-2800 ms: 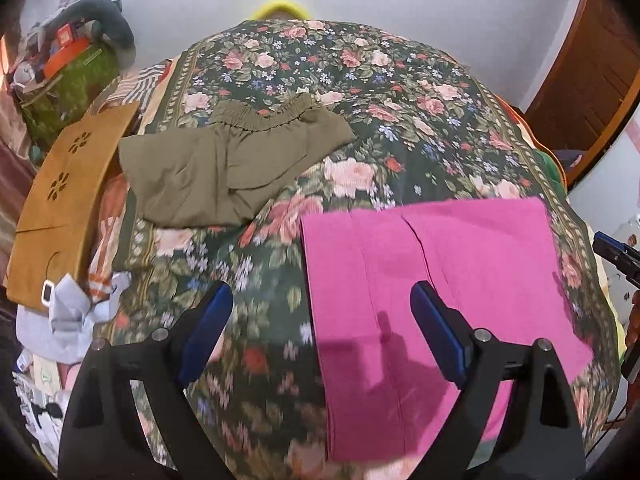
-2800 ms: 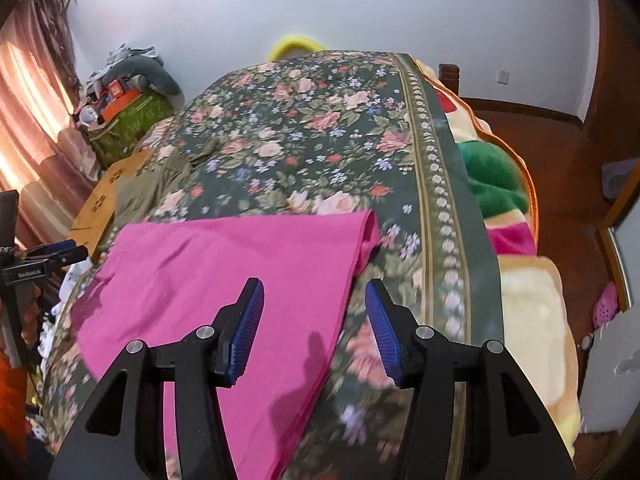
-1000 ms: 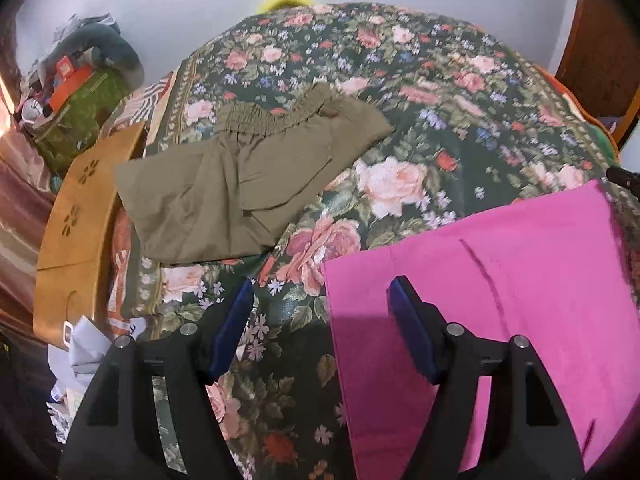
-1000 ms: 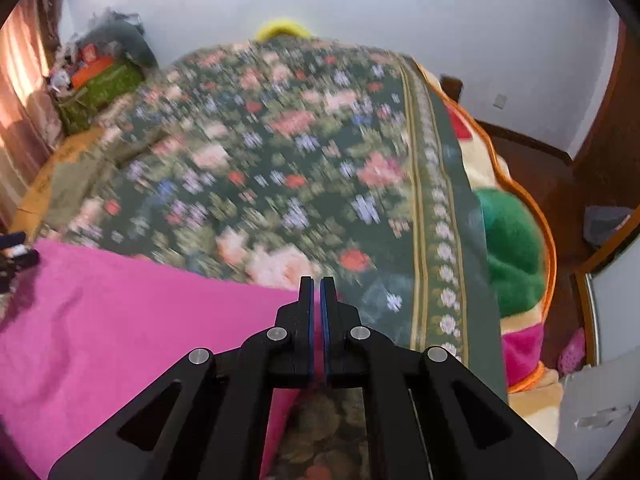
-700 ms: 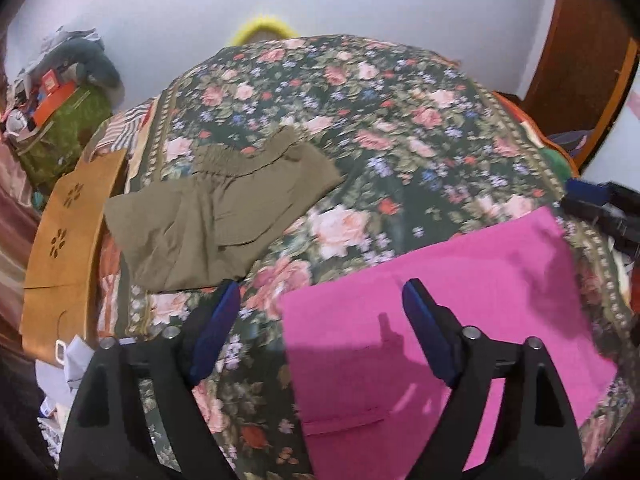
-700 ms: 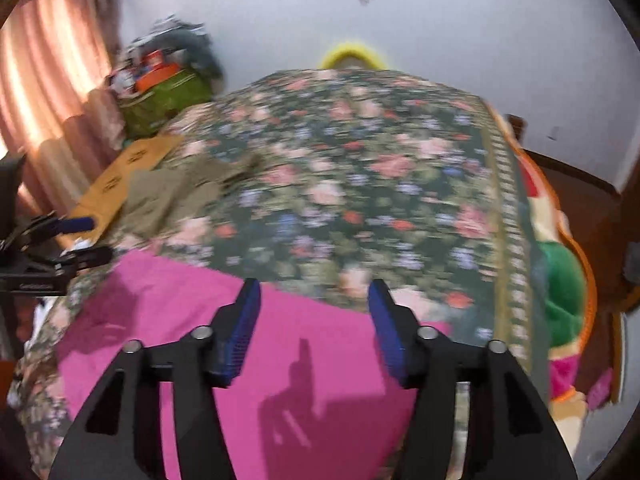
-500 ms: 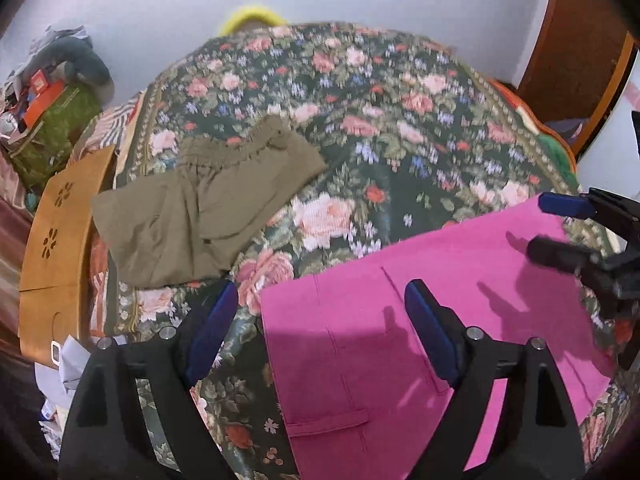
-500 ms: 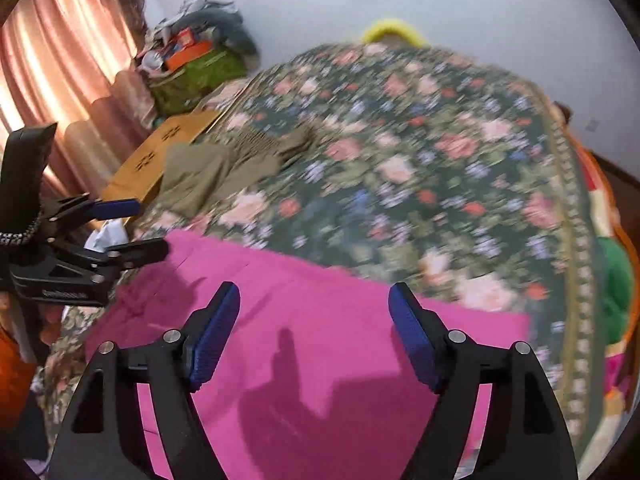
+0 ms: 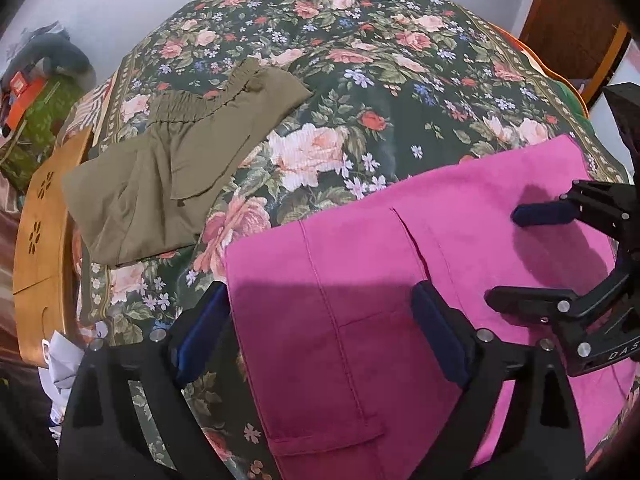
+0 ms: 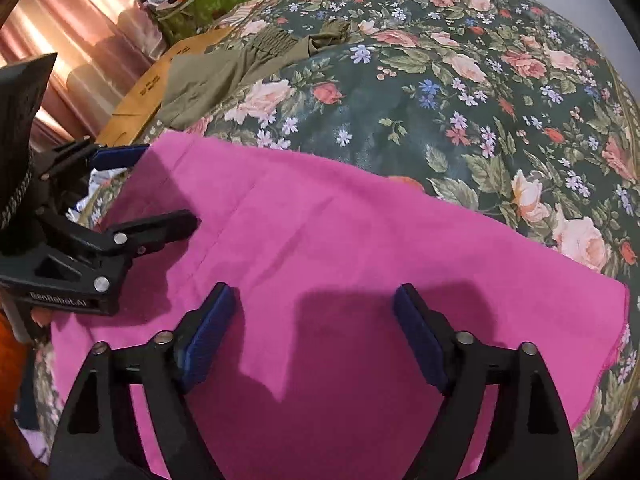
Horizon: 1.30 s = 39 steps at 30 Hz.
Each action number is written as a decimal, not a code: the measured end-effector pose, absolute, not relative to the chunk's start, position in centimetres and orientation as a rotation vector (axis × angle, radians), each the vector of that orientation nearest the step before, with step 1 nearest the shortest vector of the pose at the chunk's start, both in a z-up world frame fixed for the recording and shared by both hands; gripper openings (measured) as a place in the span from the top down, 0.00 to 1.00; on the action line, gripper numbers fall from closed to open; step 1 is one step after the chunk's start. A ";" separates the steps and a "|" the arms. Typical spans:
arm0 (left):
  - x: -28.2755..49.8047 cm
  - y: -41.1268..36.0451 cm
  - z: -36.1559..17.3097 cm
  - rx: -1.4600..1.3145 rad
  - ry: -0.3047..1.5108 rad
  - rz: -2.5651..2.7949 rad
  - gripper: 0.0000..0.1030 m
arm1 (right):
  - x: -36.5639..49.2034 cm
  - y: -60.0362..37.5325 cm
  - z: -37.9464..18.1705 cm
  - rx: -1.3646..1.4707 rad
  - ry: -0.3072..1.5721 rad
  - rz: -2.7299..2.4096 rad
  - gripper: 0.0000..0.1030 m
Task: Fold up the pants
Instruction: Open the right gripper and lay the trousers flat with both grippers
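Pink pants (image 9: 360, 272) lie folded flat on the floral bedspread (image 9: 360, 80); they also fill the right wrist view (image 10: 340, 260). My left gripper (image 9: 320, 328) is open and empty, low over the pants' left end, its left finger just off the cloth edge. My right gripper (image 10: 312, 332) is open and empty above the pants' middle. Each gripper shows in the other's view: the right gripper (image 9: 532, 256) at the right edge, the left gripper (image 10: 156, 192) at the left edge.
Folded olive pants (image 9: 172, 164) lie farther back on the bed's left side. A brown cut-out board (image 9: 40, 220) leans along the bed's left edge. Cluttered bags (image 9: 32, 92) sit at far left. A wooden door (image 9: 572, 20) stands at right.
One second ago my right gripper was shut on the pink cloth; it has let go, opened and swung left over the pants. My left gripper has dropped closer to the pants' left end.
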<state>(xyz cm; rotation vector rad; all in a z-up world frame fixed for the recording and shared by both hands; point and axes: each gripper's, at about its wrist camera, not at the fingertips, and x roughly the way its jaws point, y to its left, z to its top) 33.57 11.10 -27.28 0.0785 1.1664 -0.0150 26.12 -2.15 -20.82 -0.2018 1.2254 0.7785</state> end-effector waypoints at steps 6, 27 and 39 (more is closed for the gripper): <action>31.9 11.4 -27.2 0.069 1.168 -0.017 0.08 | 25.4 -4.0 -20.5 -0.180 1.252 0.770 0.19; 23.9 12.9 -24.6 -0.013 1.127 0.070 0.08 | 18.5 -12.2 -18.6 -0.115 1.232 0.635 0.18; 19.4 12.8 -22.9 -0.012 1.085 0.106 0.08 | 15.8 -14.4 -18.0 -0.055 1.215 0.548 0.18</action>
